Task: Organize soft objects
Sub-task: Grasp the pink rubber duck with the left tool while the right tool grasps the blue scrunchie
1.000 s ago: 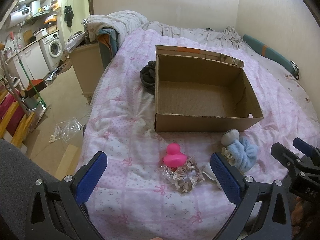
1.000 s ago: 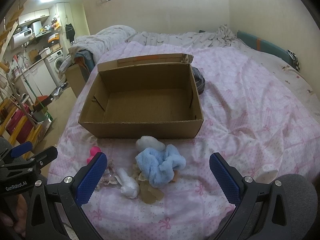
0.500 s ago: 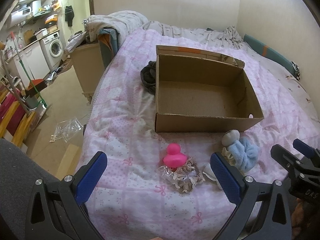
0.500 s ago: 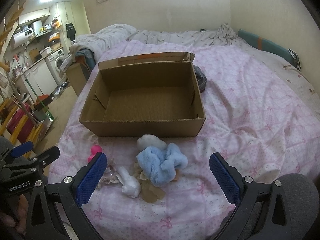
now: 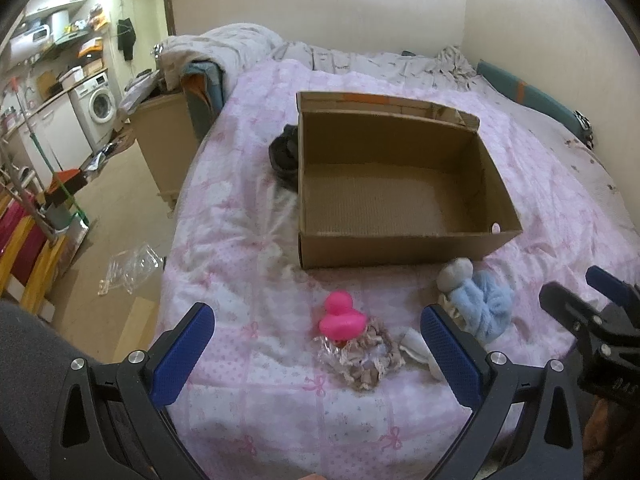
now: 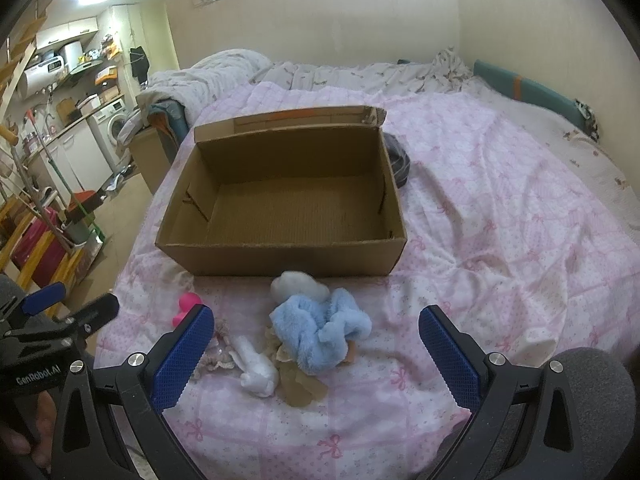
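My left gripper [image 5: 318,344] is spread wide with nothing between its fingers, low over the pink bedspread [image 5: 248,240]. My right gripper [image 6: 316,346] is just as wide apart and also carries nothing. The open cardboard box [image 6: 280,254] sits at 12 o'clock from the right gripper, nothing visible inside it. The soft pile lies on the bedspread just in front of the box's near wall: blue fluffy cloth [image 6: 320,330] dead centre in the right view, a grey-white puff [image 6: 298,285] touching it at its 12, a white plush piece [image 6: 258,368] at its 8, brown fabric [image 6: 300,384] partly under it. The pink duck [image 5: 340,318] sits between my left fingers at 12, resting against a frilly beige scrunchie [image 5: 368,358] at its 5. Dark clothing [image 5: 284,152] sits beside the box at 11 in the left view.
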The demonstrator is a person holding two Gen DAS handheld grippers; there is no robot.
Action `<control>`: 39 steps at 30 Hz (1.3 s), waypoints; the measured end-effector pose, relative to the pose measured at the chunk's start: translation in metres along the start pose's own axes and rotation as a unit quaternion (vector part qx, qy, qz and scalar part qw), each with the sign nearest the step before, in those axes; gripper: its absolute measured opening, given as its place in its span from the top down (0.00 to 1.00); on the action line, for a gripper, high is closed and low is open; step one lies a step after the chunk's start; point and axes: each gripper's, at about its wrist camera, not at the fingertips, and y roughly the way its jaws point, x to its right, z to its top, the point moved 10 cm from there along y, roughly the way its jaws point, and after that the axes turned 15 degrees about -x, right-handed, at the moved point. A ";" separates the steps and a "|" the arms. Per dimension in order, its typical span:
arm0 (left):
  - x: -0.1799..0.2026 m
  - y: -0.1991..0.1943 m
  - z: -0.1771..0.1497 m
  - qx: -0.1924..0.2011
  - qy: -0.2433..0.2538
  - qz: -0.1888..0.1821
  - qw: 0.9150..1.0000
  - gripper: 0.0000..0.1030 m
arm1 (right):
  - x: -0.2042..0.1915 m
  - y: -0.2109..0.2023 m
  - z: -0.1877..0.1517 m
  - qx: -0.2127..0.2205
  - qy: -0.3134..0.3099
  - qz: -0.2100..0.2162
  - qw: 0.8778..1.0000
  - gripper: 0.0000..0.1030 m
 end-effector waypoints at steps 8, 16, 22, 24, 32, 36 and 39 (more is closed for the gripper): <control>-0.016 0.002 0.044 -0.037 -0.006 -0.005 0.999 0.00 | 0.008 -0.006 0.026 -0.013 0.007 0.034 0.999 0.00; -0.031 0.068 0.030 -0.175 -0.040 -0.033 0.983 0.00 | 0.026 0.016 0.051 -0.048 0.014 0.046 0.998 0.00; -0.011 0.121 0.001 -0.269 -0.059 -0.084 0.958 0.19 | 0.044 0.050 0.039 -0.085 0.039 0.042 0.995 0.00; 0.000 0.131 -0.003 -0.280 -0.058 -0.100 0.953 0.19 | 0.048 0.059 0.033 -0.101 0.054 0.048 0.992 0.00; 0.022 0.158 -0.013 -0.289 -0.051 -0.106 0.950 0.27 | 0.067 0.082 0.024 -0.149 0.134 0.118 0.973 0.00; 0.029 0.170 -0.020 -0.304 -0.063 -0.118 0.943 0.52 | 0.066 0.102 0.015 -0.193 0.158 0.146 0.957 0.00; 0.035 0.177 -0.021 -0.305 -0.070 -0.127 0.941 0.58 | 0.050 0.113 0.009 -0.214 0.130 0.141 0.958 0.00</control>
